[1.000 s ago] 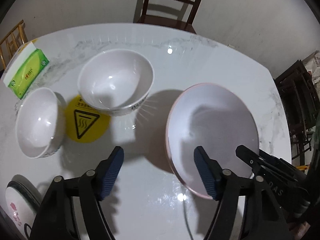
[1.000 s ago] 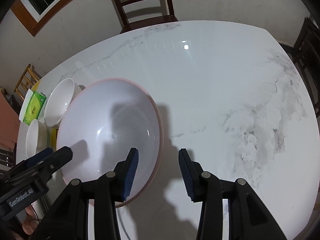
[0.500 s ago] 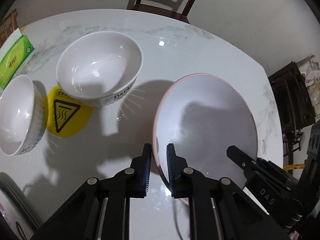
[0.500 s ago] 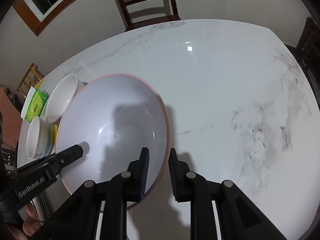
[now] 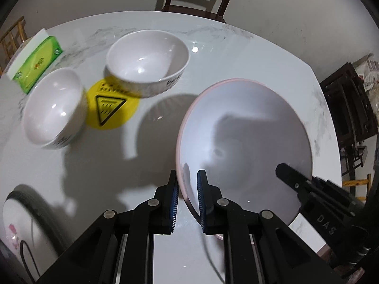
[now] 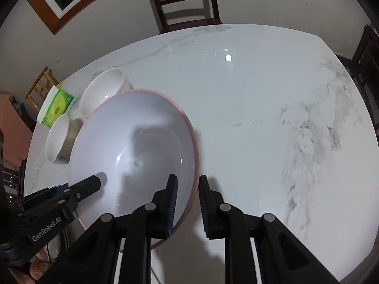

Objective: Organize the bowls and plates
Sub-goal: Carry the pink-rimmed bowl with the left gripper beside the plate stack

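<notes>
1. Left wrist view, far left: a flowered plate (image 5: 11, 224) with a dark rim lies at the near-left edge of the white marble table (image 5: 236, 42); only part of it shows.
2. Further back on the left, a green tissue box (image 5: 35, 65) sits near the table's far-left edge.
3. Just right of the box, a small white bowl (image 5: 53, 114) stands upright. It overlaps the left edge of a round yellow warning sticker (image 5: 111, 107) stuck flat on the table.
4. Behind the sticker, a larger white bowl (image 5: 148, 61) with dark lettering on its side stands upright, its base covering the sticker's far edge.
5. At centre, the left gripper (image 5: 186, 198) is clamped on the near-left rim of the pink-rimmed bowl (image 5: 248, 123): one blue pad outside the wall, one inside, the rim running between them.
6. The pink-rimmed bowl casts a wide shadow on the table to its left; whether its base touches the table I cannot tell.
7. At the right, the other tool's black finger reaches in over the bowl's near-right rim.
8. Right wrist view confirms it: the right gripper (image 6: 188, 203) is closed on the same bowl's right rim, its left pad inside and its right pad outside.
9. A dark wooden chair (image 6: 187, 2) stands at the table's far side.
</notes>
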### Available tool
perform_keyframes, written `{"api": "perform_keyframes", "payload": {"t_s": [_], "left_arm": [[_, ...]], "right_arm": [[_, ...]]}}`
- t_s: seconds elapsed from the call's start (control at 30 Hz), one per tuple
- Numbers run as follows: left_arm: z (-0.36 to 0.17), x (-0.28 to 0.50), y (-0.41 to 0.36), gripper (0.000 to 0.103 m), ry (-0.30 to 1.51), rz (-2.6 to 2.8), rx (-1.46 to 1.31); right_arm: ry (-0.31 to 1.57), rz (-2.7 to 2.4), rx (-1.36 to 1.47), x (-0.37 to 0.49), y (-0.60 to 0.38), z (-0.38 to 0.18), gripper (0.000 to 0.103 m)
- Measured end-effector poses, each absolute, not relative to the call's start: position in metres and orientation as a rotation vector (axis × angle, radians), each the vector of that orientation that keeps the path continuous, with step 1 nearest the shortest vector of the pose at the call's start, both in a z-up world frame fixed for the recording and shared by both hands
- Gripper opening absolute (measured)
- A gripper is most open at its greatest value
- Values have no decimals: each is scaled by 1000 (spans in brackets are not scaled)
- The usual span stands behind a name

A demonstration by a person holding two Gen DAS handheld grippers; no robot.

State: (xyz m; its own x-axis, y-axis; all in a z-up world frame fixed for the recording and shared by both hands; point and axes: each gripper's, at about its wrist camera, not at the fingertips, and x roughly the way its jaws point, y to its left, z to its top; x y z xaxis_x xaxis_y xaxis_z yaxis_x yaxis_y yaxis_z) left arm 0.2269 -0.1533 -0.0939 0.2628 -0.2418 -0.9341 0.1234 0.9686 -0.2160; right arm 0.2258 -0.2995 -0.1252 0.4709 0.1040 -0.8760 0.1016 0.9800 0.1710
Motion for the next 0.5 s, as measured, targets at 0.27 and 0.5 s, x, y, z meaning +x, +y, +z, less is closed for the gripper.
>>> {"api": "perform_keyframes", "payload": {"t_s": [0.27,0.5], "left_arm": [[-81,182,-117,12,1271,-231,-96],[-78,143,-82,13,1269,-219,-109]], "right_arm": [[1093,41,202,184,-267,-124,19],[1111,69,199,149,-241,-131,19]]}}
